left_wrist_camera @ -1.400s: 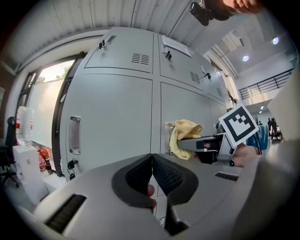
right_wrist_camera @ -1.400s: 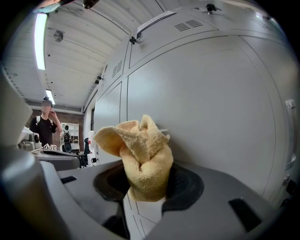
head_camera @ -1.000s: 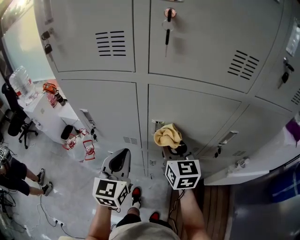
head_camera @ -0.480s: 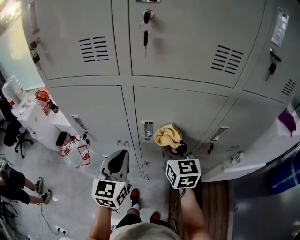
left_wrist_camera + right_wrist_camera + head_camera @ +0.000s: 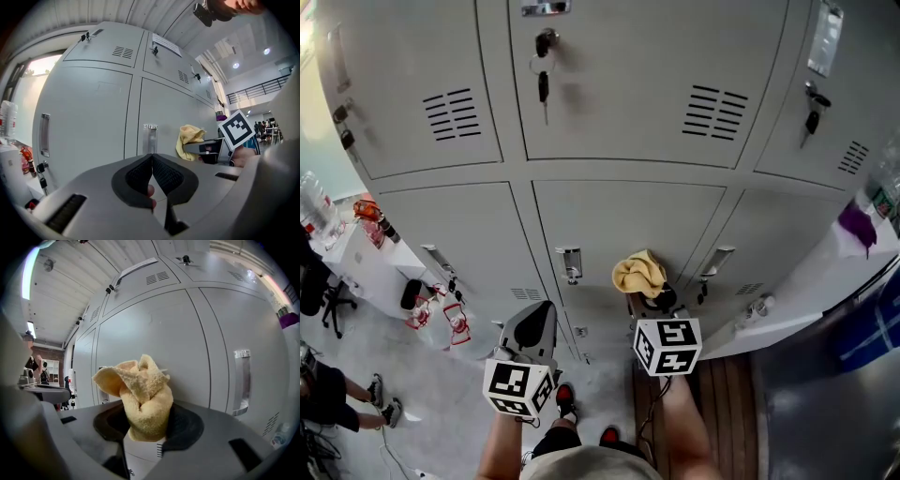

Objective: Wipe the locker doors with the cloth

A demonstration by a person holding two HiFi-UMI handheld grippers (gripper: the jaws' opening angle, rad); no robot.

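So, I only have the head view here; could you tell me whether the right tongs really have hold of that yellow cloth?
Observer: Yes. In the right gripper view the right tongs are shut on the crumpled yellow terry cloth. Its lower end is pinched between them and the rest bunches up above.
Operator: Thank you. And are the left tongs carrying anything?
Observer: No. The left gripper view shows the left tongs shut tip to tip with nothing between them.
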